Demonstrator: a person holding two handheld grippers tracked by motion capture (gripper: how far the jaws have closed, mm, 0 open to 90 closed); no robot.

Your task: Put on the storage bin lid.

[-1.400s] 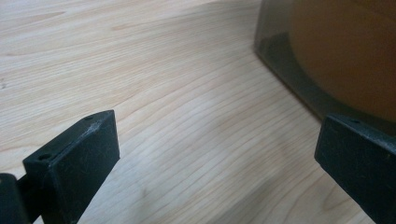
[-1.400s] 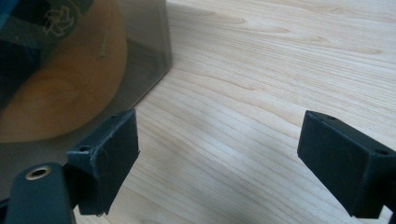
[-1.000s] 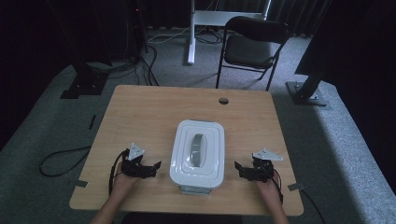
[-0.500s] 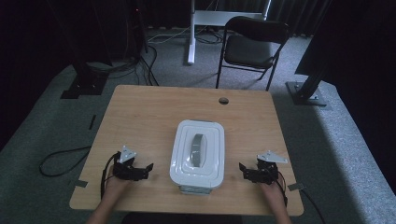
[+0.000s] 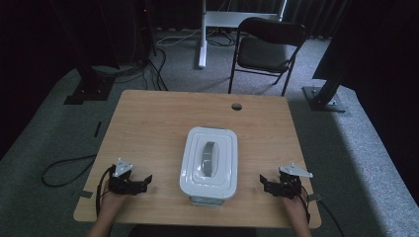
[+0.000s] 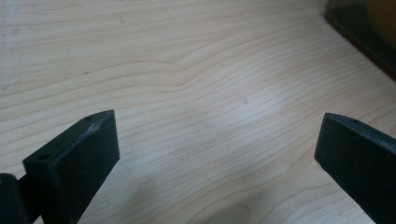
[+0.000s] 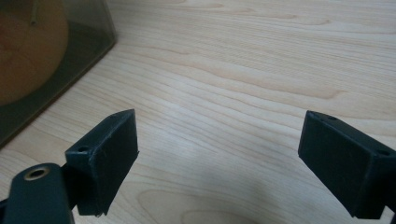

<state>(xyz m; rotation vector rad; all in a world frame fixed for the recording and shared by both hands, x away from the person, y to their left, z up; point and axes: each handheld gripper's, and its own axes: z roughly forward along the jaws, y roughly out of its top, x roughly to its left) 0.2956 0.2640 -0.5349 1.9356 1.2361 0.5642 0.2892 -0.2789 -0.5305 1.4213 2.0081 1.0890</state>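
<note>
Centrally, lidded box (image 5: pixel 208 163); orange contents (image 7: pixel 28 51)

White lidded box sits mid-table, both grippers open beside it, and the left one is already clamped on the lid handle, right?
Not quite. The left gripper is open over bare table, apart from the box; the high view shows the lid handle untouched. The right gripper is open beside the box too.

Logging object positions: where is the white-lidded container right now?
High view: the white-lidded container sits on the table near its front edge, between left gripper and right gripper.
</note>
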